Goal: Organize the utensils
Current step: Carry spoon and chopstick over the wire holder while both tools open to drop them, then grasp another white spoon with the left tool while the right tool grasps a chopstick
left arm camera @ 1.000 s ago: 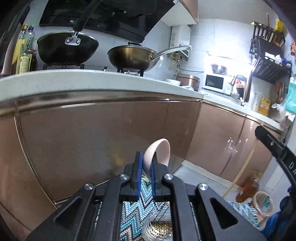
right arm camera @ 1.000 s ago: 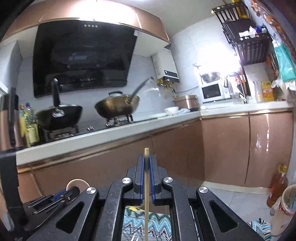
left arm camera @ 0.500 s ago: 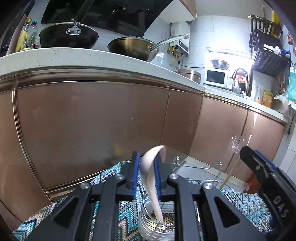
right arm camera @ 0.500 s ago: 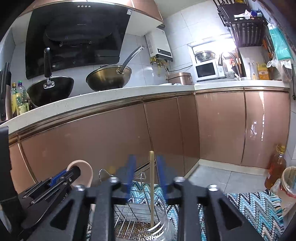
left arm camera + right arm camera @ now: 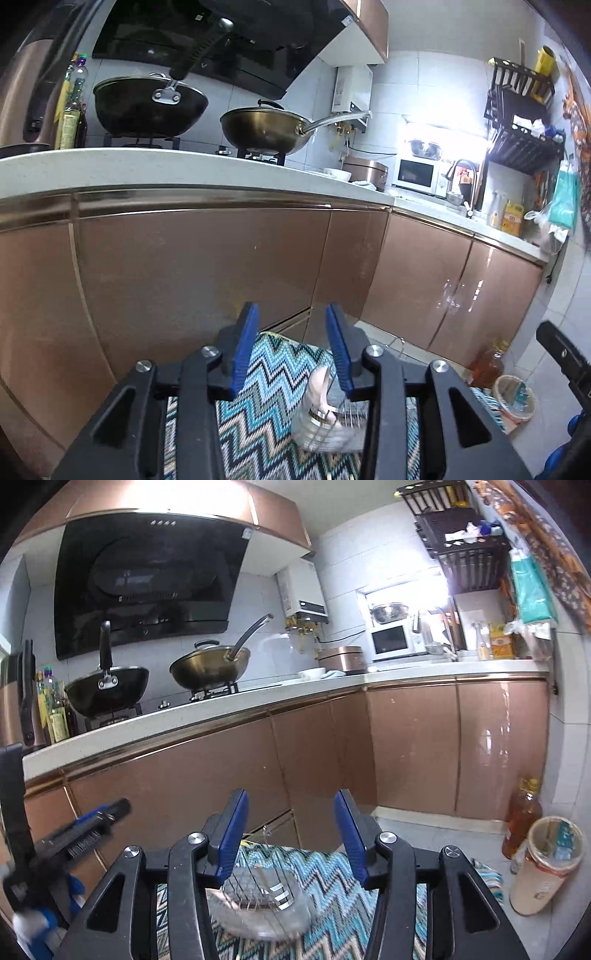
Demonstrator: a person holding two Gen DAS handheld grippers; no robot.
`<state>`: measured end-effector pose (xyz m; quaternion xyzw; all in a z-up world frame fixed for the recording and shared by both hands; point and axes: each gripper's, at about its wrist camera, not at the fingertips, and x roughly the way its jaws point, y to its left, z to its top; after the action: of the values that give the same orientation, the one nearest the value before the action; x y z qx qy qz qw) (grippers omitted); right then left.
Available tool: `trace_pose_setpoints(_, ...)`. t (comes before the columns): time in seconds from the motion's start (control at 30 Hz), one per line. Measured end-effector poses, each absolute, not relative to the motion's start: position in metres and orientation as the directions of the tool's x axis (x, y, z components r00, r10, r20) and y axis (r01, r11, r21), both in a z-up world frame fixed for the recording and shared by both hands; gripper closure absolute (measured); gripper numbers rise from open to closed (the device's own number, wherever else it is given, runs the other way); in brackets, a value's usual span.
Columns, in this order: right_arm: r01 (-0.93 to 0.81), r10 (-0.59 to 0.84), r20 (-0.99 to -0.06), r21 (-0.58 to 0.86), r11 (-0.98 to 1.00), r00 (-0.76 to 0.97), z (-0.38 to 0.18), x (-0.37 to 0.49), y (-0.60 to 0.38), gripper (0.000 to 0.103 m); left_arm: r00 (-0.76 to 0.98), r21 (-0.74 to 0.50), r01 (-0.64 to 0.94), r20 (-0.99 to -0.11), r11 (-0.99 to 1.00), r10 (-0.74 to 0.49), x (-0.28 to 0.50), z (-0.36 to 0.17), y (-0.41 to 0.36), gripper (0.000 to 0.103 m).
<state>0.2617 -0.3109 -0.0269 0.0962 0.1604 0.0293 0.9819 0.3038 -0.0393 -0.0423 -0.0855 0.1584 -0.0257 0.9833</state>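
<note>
Across the back from 9 to 3 o'clock in both views: brown cabinets [image 5: 184,277] under a pale counter [image 5: 147,170], well apart from the work.

At 6 o'clock, low in each view: a zigzag cloth [image 5: 273,369], soft, likely to slide or ruck if dragged on.

On that cloth, at about 5 o'clock in the left view and dead 6 in the right: the holder [image 5: 332,428], a wire-and-metal cup, blurred in both views. Probably light and stiff, easy to tip; best taken by the rim or a wire, or steadied, not shoved.

Standing in the holder, leaning toward 12: a pale pink spoon [image 5: 318,384], only its upper part visible beside the right-hand pad. Looks like smooth plastic or ceramic, so light, rigid, a little slippery; best pinched flat across the handle, not on the curved bowl. No other utensil clearly made out in the blur.

Left gripper [image 5: 291,347]: spread wide, blue pads [image 5: 243,347] well apart, nothing between them, hanging above the cloth with the holder just under the right-hand finger.

Right gripper [image 5: 291,830]: likewise spread wide and empty, above the holder.

Judging by the empty jaws and the spoon in the holder, that placement looks done; more utensils to fetch, if any, are out of sight.
</note>
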Motion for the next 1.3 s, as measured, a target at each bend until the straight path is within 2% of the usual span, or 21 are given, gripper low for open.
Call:
trace_pose_setpoints(0.17, -0.008, 0.087, -0.361, 0.215, 0.977, 0.929, -0.015, 0.224, -0.320, 0.057, 0.909, -0.214, 0.085, -0.382, 0.973, -0.164, 0.274, -0.029, -0.020, 0.067)
trace_pose_setpoints(0.27, -0.011, 0.109, -0.399, 0.240, 0.971, 0.910, -0.011, 0.209, -0.321, 0.057, 0.854, -0.275, 0.109, -0.465, 0.955, -0.232, 0.260, -0.034, -0.007, 0.067)
trace_pose_setpoints(0.4, -0.026, 0.150, -0.460, 0.266, 0.964, 0.875, -0.013, 0.188, -0.319, 0.057, 0.803, -0.332, 0.115, -0.523, 0.936, -0.284, 0.242, -0.047, 0.008, 0.067)
trace_pose_setpoints(0.7, -0.072, 0.273, -0.619, 0.331, 0.941, 0.737, -0.039, 0.183, -0.312, 0.067, 0.604, -0.451, 0.175, -0.652, 0.875, -0.457, 0.232, -0.096, 0.015, 0.067)
trace_pose_setpoints(1.03, -0.117, 0.381, -0.768, 0.377, 0.919, 0.515, -0.101, 0.231, -0.285, 0.074, 0.394, -0.445, 0.178, -0.785, 0.877, -0.478, 0.269, -0.166, -0.013, 0.067)
trace_pose_setpoints(1.3, -0.123, 0.408, -0.831, 0.392, 0.912, 0.377, -0.143, 0.268, -0.273, 0.076, 0.300, -0.450, 0.126, -0.832, 0.884, -0.467, 0.301, -0.210, -0.012, 0.067)
